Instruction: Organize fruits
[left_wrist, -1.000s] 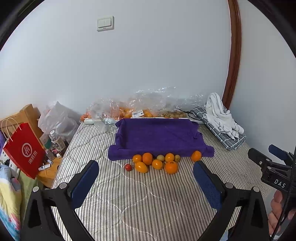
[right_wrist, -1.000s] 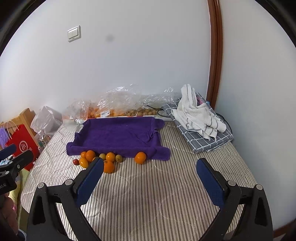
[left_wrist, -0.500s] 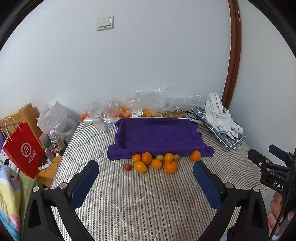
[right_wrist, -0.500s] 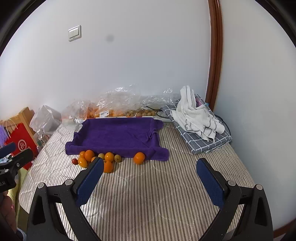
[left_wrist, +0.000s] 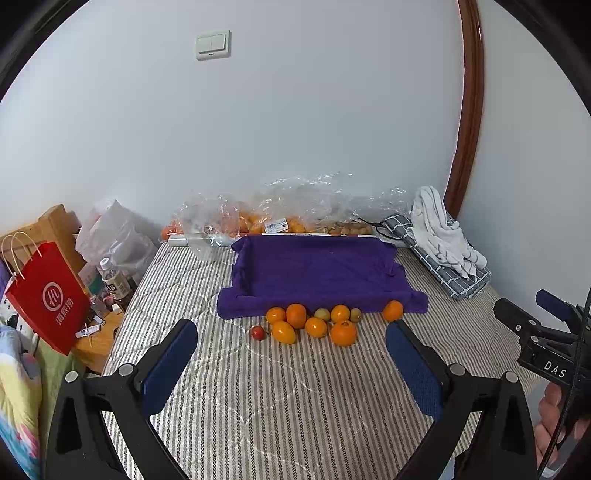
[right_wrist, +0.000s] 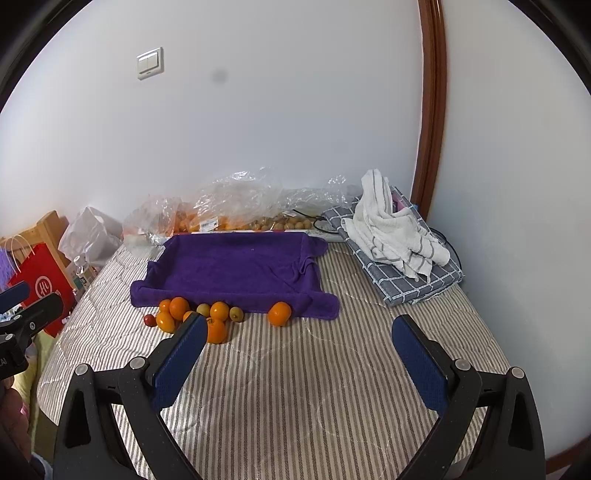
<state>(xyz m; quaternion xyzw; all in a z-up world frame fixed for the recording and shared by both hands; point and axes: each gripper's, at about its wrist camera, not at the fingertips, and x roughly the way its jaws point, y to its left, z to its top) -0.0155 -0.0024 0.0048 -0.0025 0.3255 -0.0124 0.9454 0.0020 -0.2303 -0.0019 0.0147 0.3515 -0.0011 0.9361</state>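
A purple towel-lined tray (left_wrist: 317, 271) (right_wrist: 236, 269) sits on a striped bed. Several oranges (left_wrist: 343, 332) (right_wrist: 218, 311), two small green fruits (left_wrist: 323, 314) and a small red fruit (left_wrist: 258, 332) (right_wrist: 149, 319) lie in a cluster along its front edge. One orange (left_wrist: 392, 310) (right_wrist: 279, 313) lies apart to the right. My left gripper (left_wrist: 291, 350) is open and empty, well short of the cluster. My right gripper (right_wrist: 299, 349) is open and empty, short of the lone orange. Its left finger hides part of the cluster.
Clear plastic bags of fruit (left_wrist: 273, 218) (right_wrist: 229, 210) lie against the wall behind the tray. A white towel on a folded grey checked cloth (left_wrist: 443, 236) (right_wrist: 399, 243) lies at the right. A red paper bag (left_wrist: 48, 295) and bottles stand left of the bed.
Both grippers have drifted slightly, so the scene shifts a little in each view. The fruits and tray have not moved. Both grippers stay open.
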